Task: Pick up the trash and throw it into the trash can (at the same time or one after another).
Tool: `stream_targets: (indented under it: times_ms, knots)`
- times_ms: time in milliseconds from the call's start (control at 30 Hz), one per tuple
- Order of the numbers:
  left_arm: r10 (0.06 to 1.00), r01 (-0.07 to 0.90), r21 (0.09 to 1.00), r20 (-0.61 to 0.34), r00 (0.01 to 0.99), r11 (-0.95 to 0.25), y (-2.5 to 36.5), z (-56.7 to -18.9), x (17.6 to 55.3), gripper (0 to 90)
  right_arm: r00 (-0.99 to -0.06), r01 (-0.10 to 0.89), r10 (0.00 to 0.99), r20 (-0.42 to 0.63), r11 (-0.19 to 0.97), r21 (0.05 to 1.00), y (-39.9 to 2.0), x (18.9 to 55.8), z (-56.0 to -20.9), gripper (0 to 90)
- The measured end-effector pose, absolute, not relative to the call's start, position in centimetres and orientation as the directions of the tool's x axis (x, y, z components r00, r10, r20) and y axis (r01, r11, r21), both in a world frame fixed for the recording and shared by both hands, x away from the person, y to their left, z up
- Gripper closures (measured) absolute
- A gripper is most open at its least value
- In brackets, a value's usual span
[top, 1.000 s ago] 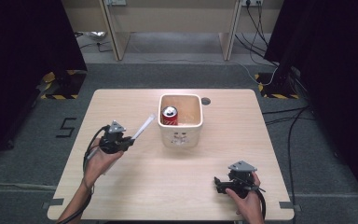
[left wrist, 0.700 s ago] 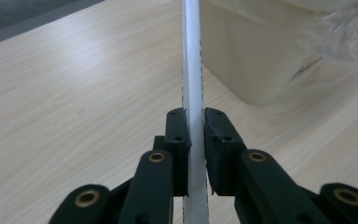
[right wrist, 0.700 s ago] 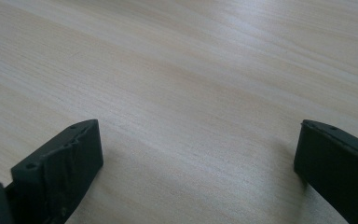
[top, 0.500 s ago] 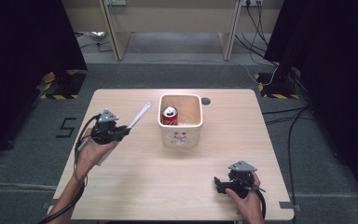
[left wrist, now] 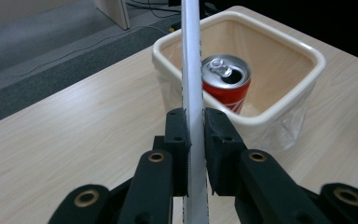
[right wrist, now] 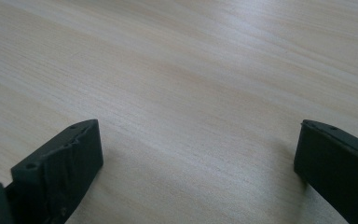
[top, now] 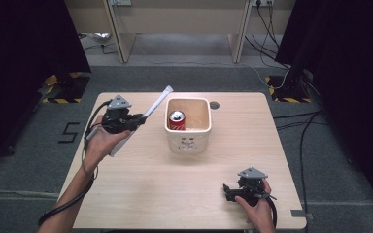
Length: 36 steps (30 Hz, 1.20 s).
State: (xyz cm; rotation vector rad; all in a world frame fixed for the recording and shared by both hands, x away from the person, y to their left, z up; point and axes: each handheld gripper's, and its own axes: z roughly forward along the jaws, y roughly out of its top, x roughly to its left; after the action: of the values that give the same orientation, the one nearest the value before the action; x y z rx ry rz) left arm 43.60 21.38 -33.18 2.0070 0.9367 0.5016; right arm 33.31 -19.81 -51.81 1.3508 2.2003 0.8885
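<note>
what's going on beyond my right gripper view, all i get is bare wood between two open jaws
Observer: In the high view the left gripper is shut on a flat white strip, lifted off the table.
Operator: where's it pointing
Observer: The strip's far end angles toward a cream bin at the middle of the table.
Operator: anything in the bin
Observer: A red drinks can stands upright inside, its top already opened.
Operator: and my gripper
Observer: The right gripper rests low at the near right of the table, well apart from the bin.

White strip (left wrist: 192, 93) cut off at twelve and six o'clock, left gripper view. Lower can (left wrist: 225, 81) hidden behind bin (left wrist: 279, 116) rim; printing on bin's front illegible.
</note>
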Motion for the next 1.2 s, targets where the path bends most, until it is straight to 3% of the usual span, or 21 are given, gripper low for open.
stream_targets:
  times_ms: [1200]
  knots:
    - [0.693,0.394,0.85,-0.047,0.719,-0.351,10.4,-30.6,49.3,79.5,-0.448,0.634,0.894,-0.015,0.33,0.699,-19.8,33.3,-51.8,1.4]
